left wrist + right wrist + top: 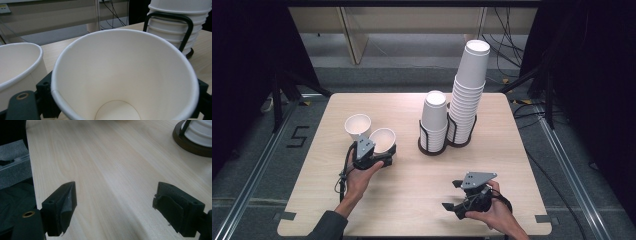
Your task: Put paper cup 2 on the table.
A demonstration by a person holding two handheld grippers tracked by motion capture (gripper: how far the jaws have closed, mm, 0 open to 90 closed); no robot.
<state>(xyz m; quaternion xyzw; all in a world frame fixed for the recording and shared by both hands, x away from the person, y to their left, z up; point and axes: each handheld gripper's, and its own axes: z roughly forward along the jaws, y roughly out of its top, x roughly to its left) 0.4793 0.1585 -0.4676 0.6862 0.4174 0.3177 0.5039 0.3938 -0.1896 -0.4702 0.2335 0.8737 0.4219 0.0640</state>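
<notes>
My left gripper (379, 159) is shut on a white paper cup (383, 140), which it holds tilted just above the table's left half. In the left gripper view the cup's open mouth (125, 75) faces the camera, with a black jaw on each side of it. A second white cup (357, 126) stands upright right beside the held one, also seen at the left edge (17, 62). My right gripper (452, 195) hovers near the front edge of the table, open with nothing between its fingers (60, 207).
Two stacks of white cups stand in black wire holders at the back centre: a short stack (434, 122) and a taller, leaning stack (469, 90). The short stack's holder base (190, 143) lies ahead of the right gripper. The wooden table (412, 195) is bare between the hands.
</notes>
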